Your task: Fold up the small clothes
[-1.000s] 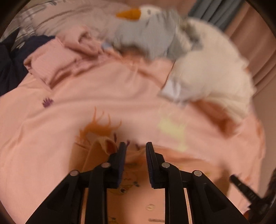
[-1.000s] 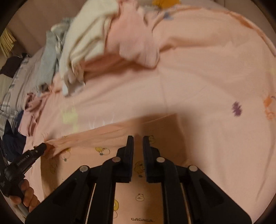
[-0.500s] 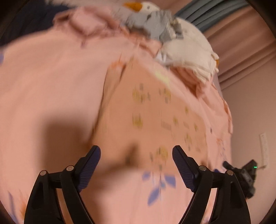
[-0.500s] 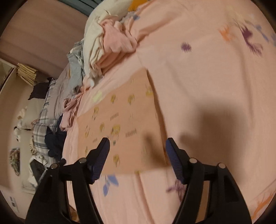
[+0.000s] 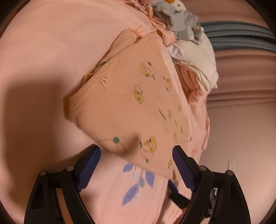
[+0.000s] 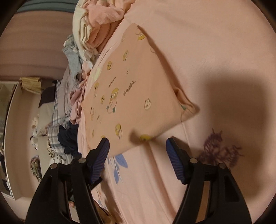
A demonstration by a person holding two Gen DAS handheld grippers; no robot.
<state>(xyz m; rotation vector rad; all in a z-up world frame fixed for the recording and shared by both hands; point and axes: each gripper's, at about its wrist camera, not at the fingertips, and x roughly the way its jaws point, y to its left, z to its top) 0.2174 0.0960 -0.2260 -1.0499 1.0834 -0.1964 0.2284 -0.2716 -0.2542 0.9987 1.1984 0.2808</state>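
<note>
A folded peach garment [image 5: 131,103] printed with yellow cartoon ducks lies flat on the pink bedsheet [image 5: 43,69]. It also shows in the right wrist view [image 6: 131,100]. My left gripper [image 5: 137,163] is open and empty, held just above the garment's near edge. My right gripper [image 6: 138,151] is open and empty, also above the garment's near edge. A ribbed cuff [image 5: 82,98] sticks out at the garment's left side in the left wrist view.
A pile of unfolded clothes lies beyond the garment: white [image 5: 198,58], grey [image 5: 181,22] and pink [image 6: 103,15] pieces. Dark and plaid fabric [image 6: 65,131] hangs off the bed's side. The other gripper's tip [image 5: 174,189] shows low in the left view.
Both grippers were shut on the garment a second ago; they have opened, let it go and pulled back. The garment now lies folded flat on the bed.
</note>
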